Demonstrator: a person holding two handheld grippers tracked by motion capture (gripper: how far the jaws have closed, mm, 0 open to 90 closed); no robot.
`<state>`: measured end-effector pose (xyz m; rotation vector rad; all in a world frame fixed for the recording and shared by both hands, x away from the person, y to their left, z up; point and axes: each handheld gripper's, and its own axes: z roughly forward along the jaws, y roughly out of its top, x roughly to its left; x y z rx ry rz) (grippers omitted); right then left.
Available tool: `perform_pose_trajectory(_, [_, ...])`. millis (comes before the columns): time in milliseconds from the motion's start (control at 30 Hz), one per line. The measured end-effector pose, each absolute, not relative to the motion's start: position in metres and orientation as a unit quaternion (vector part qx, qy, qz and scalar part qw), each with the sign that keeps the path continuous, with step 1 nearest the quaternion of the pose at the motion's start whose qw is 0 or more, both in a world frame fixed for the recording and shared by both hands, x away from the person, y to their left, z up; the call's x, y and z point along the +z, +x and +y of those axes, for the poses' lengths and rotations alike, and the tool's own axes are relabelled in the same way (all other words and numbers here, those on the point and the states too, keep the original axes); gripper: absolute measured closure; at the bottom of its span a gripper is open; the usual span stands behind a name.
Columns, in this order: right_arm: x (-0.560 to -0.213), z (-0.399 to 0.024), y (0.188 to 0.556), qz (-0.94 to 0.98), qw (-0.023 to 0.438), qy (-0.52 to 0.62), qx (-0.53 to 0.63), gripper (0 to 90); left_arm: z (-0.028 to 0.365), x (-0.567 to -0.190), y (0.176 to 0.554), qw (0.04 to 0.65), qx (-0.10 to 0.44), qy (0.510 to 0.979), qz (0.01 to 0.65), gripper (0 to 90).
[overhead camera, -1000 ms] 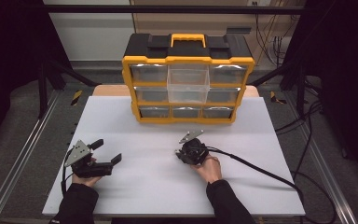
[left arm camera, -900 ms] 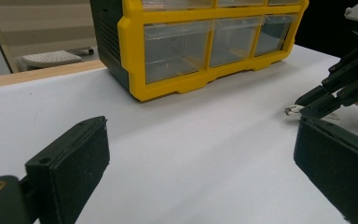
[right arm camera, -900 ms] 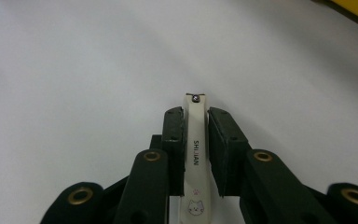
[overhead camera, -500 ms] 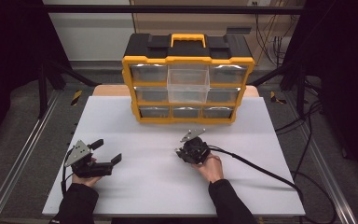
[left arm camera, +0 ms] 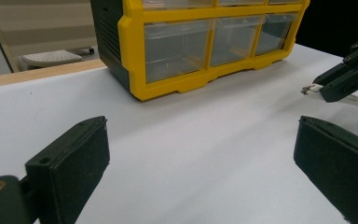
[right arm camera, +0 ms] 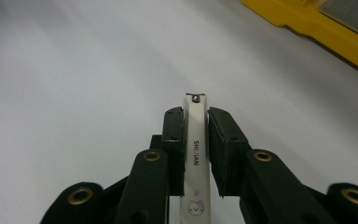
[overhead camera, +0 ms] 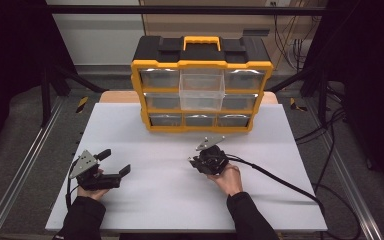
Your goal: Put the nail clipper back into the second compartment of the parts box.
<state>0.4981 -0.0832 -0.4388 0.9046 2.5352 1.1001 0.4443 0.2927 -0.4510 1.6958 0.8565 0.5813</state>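
My right gripper (right arm camera: 196, 116) is shut on a slim white nail clipper (right arm camera: 195, 154) that bears small lettering and a cat drawing. The clipper's tip pokes out past the pads, just above the white table. In the high view that gripper (overhead camera: 196, 162) sits mid-table, in front of the yellow and black drawer organizer (overhead camera: 202, 85), and points left. My left gripper (overhead camera: 115, 161) rests at the front left, open, nothing between its jaws. From the left gripper view (left arm camera: 200, 163) the right gripper (left arm camera: 335, 86) appears at the far right with the clipper's tip (left arm camera: 310, 90) sticking out.
The organizer has several clear drawers; the top middle drawer (overhead camera: 201, 90) is pulled out. The white table top (overhead camera: 170, 200) stretches between the grippers. A black cable (overhead camera: 280, 182) trails right from the right gripper. Metal rails (overhead camera: 20, 165) flank the table.
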Motion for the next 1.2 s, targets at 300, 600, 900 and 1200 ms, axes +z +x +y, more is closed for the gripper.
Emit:
perform_pose_trajectory(300, [-0.424,-0.089,0.491,0.861,0.122,0.305,0.389,77.4,0.293,-0.451,0.444,0.546,0.245,0.715,0.361,3.3])
perform_pose_trajectory(600, [-0.409,-0.096,0.484,0.856,0.120,0.301,0.404,77.4,0.293,-0.451,0.445,0.546,0.245,0.715,0.362,3.3])
perform_pose_trajectory(900, [-0.392,-0.106,0.475,0.846,0.127,0.293,0.428,77.3,0.292,-0.451,0.445,0.547,0.245,0.714,0.361,3.3])
perform_pose_trajectory(1200, [-0.375,-0.116,0.469,0.837,0.135,0.290,0.443,77.4,0.292,-0.451,0.445,0.546,0.245,0.715,0.362,3.3])
